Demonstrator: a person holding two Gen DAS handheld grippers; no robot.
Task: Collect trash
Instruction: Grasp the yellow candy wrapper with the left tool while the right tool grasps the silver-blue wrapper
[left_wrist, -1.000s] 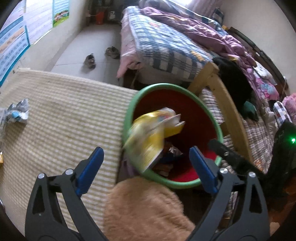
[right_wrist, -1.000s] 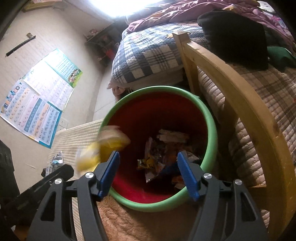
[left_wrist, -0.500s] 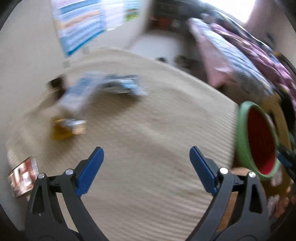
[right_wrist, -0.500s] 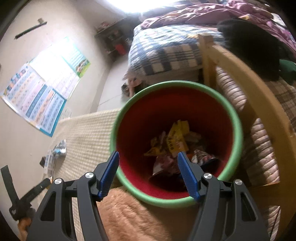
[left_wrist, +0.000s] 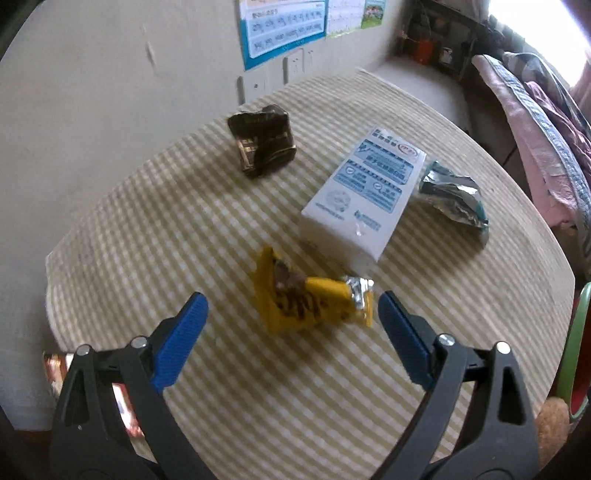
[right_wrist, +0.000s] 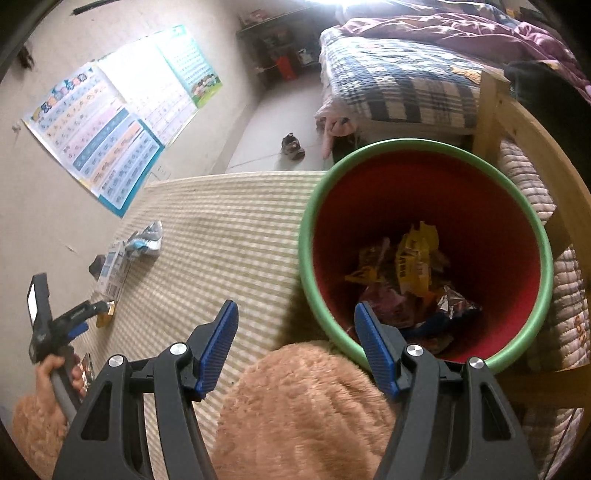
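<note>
Left gripper (left_wrist: 290, 314), fingers wide and just narrowing, straddles the yellow wrapper (left_wrist: 310, 299) untouched; next, close, carry to bin (right_wrist: 306, 229)

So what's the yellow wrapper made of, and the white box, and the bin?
The yellow wrapper looks like thin plastic film with a foil lining: it is crumpled, with a silvery end. The white box seems to be matte printed cardboard, given its flat faces and sharp edges. The bin is probably smooth moulded plastic, red inside with a green rim.
</note>
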